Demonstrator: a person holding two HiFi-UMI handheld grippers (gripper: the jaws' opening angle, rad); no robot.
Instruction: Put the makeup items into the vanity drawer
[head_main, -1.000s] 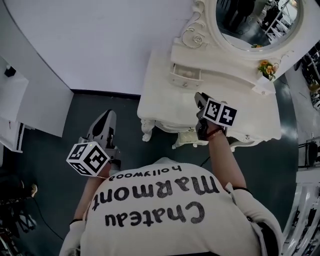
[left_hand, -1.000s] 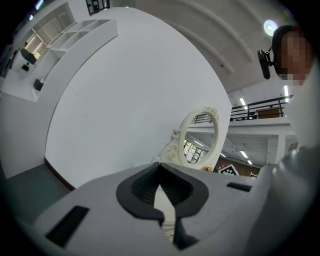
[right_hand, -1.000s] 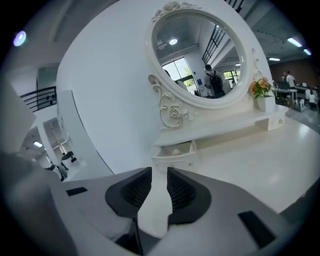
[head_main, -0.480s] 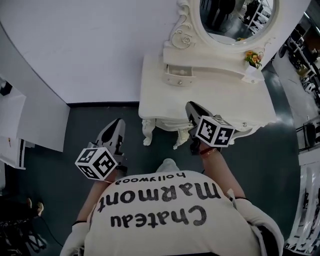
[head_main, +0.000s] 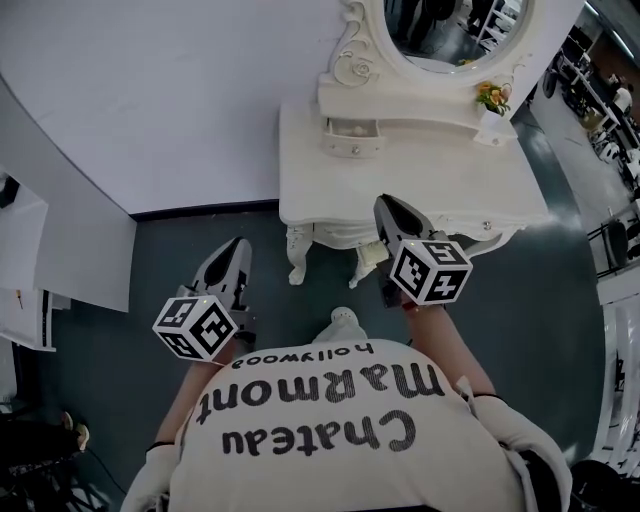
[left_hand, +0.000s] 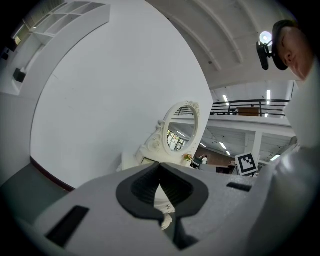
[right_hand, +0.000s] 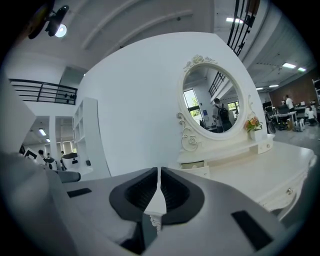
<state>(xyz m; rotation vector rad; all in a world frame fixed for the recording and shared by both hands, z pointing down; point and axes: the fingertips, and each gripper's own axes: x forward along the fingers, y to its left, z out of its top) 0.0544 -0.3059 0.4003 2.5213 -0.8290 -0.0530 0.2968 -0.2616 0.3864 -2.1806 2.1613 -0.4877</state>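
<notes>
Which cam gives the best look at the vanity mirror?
Right gripper view: the mirror is whole and large. Head view crops the mirror at the frame edge; left gripper view shows it small and oblique.

A white vanity table (head_main: 420, 170) is set on a dark floor (head_main: 150, 270) against a white wall (head_main: 170, 90). Along its back edge a raised shelf (head_main: 420, 100) with a small drawer (head_main: 352, 131) and an oval mirror (head_main: 440, 28) is carried. A small bunch of flowers (head_main: 490, 97) is placed at the back right corner.

vanity (head_main: 420, 180) white; wall (head_main: 150, 90) white; floor (head_main: 560, 290) dark grey; shirt (head_main: 330, 480) cream, black lettering; flowers (head_main: 490, 97) orange-yellow
</notes>
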